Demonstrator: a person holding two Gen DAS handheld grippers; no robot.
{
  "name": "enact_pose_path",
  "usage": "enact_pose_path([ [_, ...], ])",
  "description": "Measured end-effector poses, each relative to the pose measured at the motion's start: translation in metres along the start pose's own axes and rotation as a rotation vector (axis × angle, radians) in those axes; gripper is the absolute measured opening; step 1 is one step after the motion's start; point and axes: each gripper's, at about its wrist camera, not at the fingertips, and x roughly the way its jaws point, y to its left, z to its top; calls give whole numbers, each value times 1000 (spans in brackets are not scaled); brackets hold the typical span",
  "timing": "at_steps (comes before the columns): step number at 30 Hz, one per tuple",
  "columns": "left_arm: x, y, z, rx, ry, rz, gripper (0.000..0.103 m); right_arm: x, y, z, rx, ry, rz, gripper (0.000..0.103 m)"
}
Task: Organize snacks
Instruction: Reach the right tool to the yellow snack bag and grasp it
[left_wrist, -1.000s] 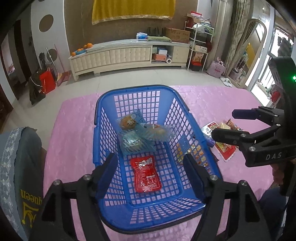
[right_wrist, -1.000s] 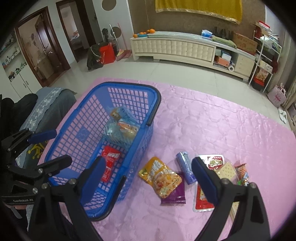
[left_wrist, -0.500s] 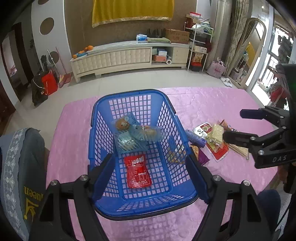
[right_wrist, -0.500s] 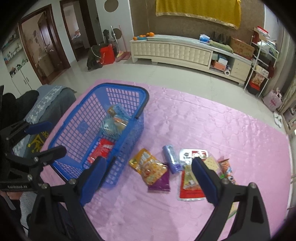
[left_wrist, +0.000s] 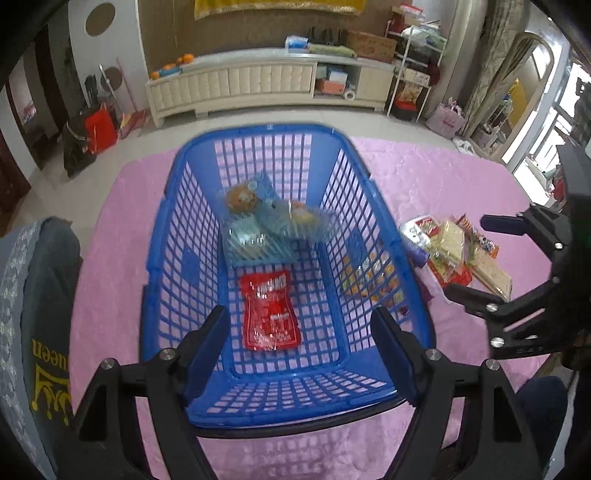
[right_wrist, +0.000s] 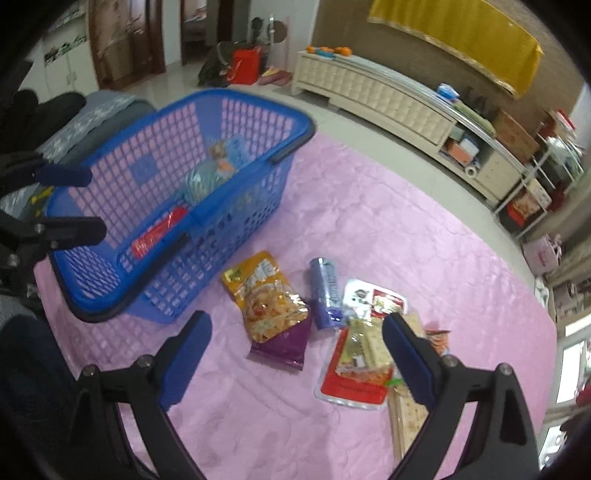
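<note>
A blue plastic basket (left_wrist: 177, 236) (right_wrist: 258, 206) stands on the pink table cover. Inside lie a red snack pouch (left_wrist: 269, 310) (right_wrist: 159, 232) and clear-wrapped blue snack packs (left_wrist: 273, 225) (right_wrist: 207, 173). My left gripper (left_wrist: 303, 347) hovers open above the basket's near end, nothing between its fingers. Right of the basket lie an orange-yellow chip bag (right_wrist: 266, 295), a purple packet (right_wrist: 284, 343), a blue tube pack (right_wrist: 327, 291), a red-and-white pack (right_wrist: 354, 369) and cracker packs (left_wrist: 465, 251). My right gripper (right_wrist: 295, 354) stands open above these loose snacks, holding nothing.
A grey cushion with yellow print (left_wrist: 40, 332) sits at the table's left edge. A cream sideboard (left_wrist: 258, 81) stands across the tiled floor. Bare pink cover (right_wrist: 406, 229) stretches beyond the snacks. The right gripper (left_wrist: 517, 273) shows at the right of the left wrist view.
Both grippers have dropped lower toward the table. The right gripper rolled, so its view now tilts, and it sits closer over the loose snacks. Left jaws look slightly wider than a second ago.
</note>
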Motion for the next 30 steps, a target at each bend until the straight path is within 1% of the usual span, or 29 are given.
enact_pose_path([
  [2,2,-2,-4,-4,-9,3,76,12,3,-2,-24,0,-7,95],
  [5,5,-6,-7,0,-22,21,77,35,7,-5,-52,30,41,87],
  [8,10,-7,-4,-1,-16,35,76,54,13,-6,-89,61,65,84],
  [10,12,-6,1,-8,-15,26,76,64,15,-5,-109,67,79,83],
  [13,15,-3,8,-18,-16,43,76,78,15,-1,-118,80,119,83],
  [15,17,0,12,-29,-14,36,76,86,15,1,-126,91,135,82],
  [19,25,3,14,-36,9,25,76,101,18,6,-169,114,142,81],
  [20,26,3,13,-34,7,28,77,106,18,6,-177,122,149,78],
  [21,27,2,12,-33,5,30,77,109,16,6,-178,128,161,72],
  [22,28,2,11,-32,7,29,76,114,14,7,-170,136,182,72],
  [23,28,3,11,-34,10,26,76,116,8,9,-146,125,214,67],
  [25,30,3,9,-36,16,24,76,115,6,10,-147,112,222,61],
  [26,31,4,9,-37,18,27,77,114,7,11,-159,112,227,56],
  [27,32,4,9,-39,20,30,77,112,8,11,-167,113,239,46],
  [28,33,5,9,-42,20,31,76,110,8,11,-168,117,245,41],
  [29,33,5,9,-48,20,28,77,108,7,11,-164,122,252,32],
  [30,33,6,8,-53,19,24,77,107,7,11,-157,126,257,27],
])
